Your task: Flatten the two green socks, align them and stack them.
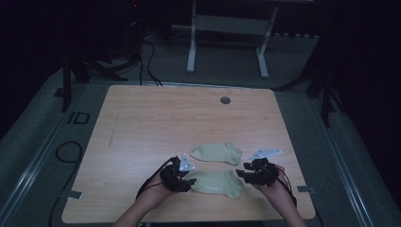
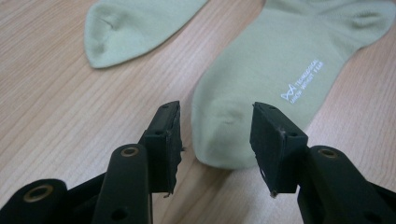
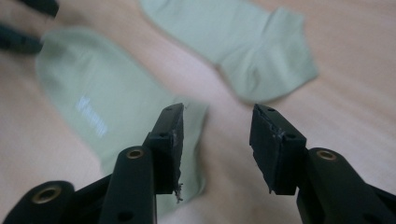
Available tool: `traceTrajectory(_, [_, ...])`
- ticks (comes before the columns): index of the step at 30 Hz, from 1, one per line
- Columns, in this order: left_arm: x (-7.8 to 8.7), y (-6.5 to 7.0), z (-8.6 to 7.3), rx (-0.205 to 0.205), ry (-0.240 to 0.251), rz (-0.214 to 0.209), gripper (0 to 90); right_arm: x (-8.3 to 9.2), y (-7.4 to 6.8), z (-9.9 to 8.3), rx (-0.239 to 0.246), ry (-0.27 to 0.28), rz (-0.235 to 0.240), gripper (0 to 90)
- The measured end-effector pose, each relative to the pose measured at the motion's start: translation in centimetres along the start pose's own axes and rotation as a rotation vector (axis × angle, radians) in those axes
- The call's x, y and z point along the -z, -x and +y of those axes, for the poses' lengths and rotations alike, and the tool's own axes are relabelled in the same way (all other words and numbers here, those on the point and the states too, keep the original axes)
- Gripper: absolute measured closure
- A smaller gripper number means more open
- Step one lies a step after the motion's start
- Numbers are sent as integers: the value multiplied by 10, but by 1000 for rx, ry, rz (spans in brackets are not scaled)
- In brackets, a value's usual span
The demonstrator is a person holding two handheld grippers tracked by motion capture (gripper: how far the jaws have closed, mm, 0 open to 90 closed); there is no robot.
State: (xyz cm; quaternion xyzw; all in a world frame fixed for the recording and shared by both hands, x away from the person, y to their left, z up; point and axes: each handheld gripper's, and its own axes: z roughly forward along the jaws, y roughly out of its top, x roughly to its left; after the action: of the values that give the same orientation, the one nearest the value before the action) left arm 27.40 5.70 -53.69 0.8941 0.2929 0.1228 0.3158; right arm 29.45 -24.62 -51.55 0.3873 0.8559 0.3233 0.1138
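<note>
Two pale green ankle socks flat on table, near sock (image 1: 216,183) w/ white logo print, far sock (image 1: 216,152) plain. Left gripper (image 2: 215,135) & right gripper (image 3: 215,140) both released, nothing held.

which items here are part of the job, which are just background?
In the job:
near sock, between the grippers
far sock
left gripper, open at its toe end
right gripper, open at its cuff end

Lying about:
table grommet
white frame behind the table

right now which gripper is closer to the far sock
Left. The left gripper sits just below the far sock, at its toe end; the right gripper lies further off, beyond its cuff end, by the near sock.
</note>
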Motion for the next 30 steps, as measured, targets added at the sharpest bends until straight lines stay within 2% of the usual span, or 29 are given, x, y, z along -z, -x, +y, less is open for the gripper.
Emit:
traceTrajectory(2, [1, 2, -2, 0, 0, 13, 543, -3, -4, -7, 22, -14, -9, 515])
traceTrajectory(8, [-6, 0, -6, 9, -20, 20, 564, -15, -7, -25, 2, -62, 3, 541])
traceTrajectory(12, [-12, -1, -6, 15, -32, 13, 563, -21, -13, -29, 19, -75, 1, 562])
traceTrajectory(15, [-16, -1, -6, 13, -43, 13, 562, -23, -17, -29, 41, -78, -12, 609])
traceTrajectory(17, [-17, 0, -6, 12, -48, 11, 563, -23, -18, -28, 60, -84, -28, 668])
traceTrajectory(19, [-19, 1, -5, 9, -50, 7, 566, -23, -19, -28, 64, -86, -24, 734])
traceTrajectory(21, [-18, 1, -4, 8, -52, 1, 612, -23, -20, -28, 65, -87, -20, 794])
traceTrajectory(26, [-16, 3, -4, 5, -32, -18, 870, -21, -22, -27, 59, -83, -10, 834])
traceTrajectory(30, [-6, 3, -2, 14, -3, -34, 880, -12, -23, -25, 51, -60, -3, 836])
